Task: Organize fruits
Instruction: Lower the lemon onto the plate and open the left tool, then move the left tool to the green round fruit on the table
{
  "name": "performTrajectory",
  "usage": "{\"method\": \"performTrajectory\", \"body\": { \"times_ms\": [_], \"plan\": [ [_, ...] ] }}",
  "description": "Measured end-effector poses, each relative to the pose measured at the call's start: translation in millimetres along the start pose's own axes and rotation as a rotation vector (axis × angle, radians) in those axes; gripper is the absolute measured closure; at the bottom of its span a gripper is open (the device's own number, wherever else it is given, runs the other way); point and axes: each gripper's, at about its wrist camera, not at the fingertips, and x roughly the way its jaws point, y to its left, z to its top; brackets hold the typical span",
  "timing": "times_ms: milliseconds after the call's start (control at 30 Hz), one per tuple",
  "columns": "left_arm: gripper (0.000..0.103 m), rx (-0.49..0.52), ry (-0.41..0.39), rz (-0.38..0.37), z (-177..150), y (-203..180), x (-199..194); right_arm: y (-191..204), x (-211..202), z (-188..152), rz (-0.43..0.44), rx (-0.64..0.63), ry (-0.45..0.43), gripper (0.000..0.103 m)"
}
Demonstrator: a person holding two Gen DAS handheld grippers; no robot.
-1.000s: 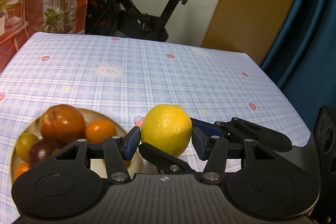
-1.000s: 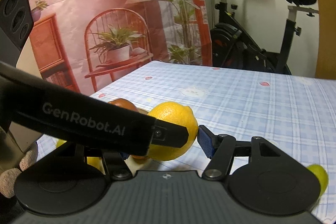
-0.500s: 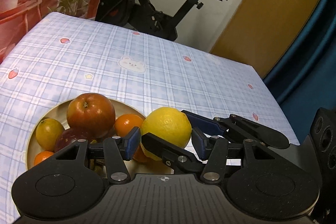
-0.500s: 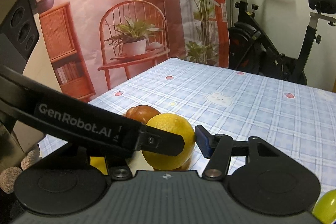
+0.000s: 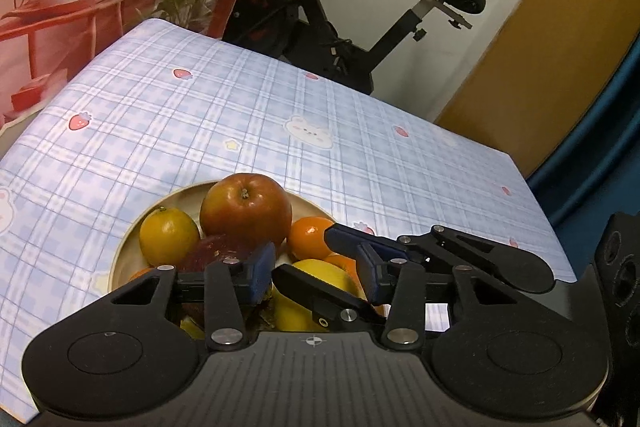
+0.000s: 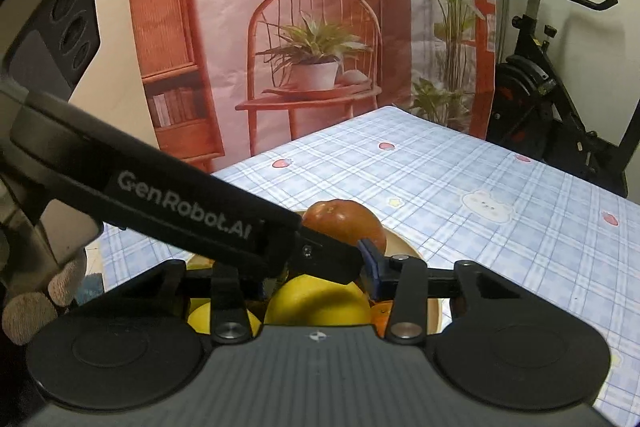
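A big yellow lemon sits low among the fruit in a beige bowl, between the fingers of both grippers. My left gripper stands open around it; its blue pads are apart from the peel. My right gripper also straddles the lemon from the other side; whether it presses on it I cannot tell. The bowl holds a red apple, a small yellow citrus, an orange and a dark red fruit.
The bowl stands near the front left of a table with a blue checked cloth. An exercise bike stands behind the table. A gloved hand holds the left gripper.
Both grippers carried the lemon left over the bowl and lowered it among the fruit. The left gripper's pads now stand off the lemon.
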Motion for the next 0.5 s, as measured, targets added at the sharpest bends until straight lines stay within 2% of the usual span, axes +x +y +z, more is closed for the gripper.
{"method": "performTrajectory", "body": {
  "times_ms": [167,333,500],
  "plan": [
    [0.056,0.013,-0.019,0.006,-0.1,-5.7,-1.1,-2.5,-0.4,-4.5,-0.013,0.000,0.026,0.058],
    [0.056,-0.024,-0.071,0.034,-0.8,-2.6,-13.5,-0.9,-17.9,-12.0,-0.041,-0.028,-0.009,0.057],
    [0.056,-0.021,-0.106,0.062,2.1,-11.6,-21.8,-14.0,-38.2,-24.7,-0.070,0.022,-0.023,0.057]
  ]
}}
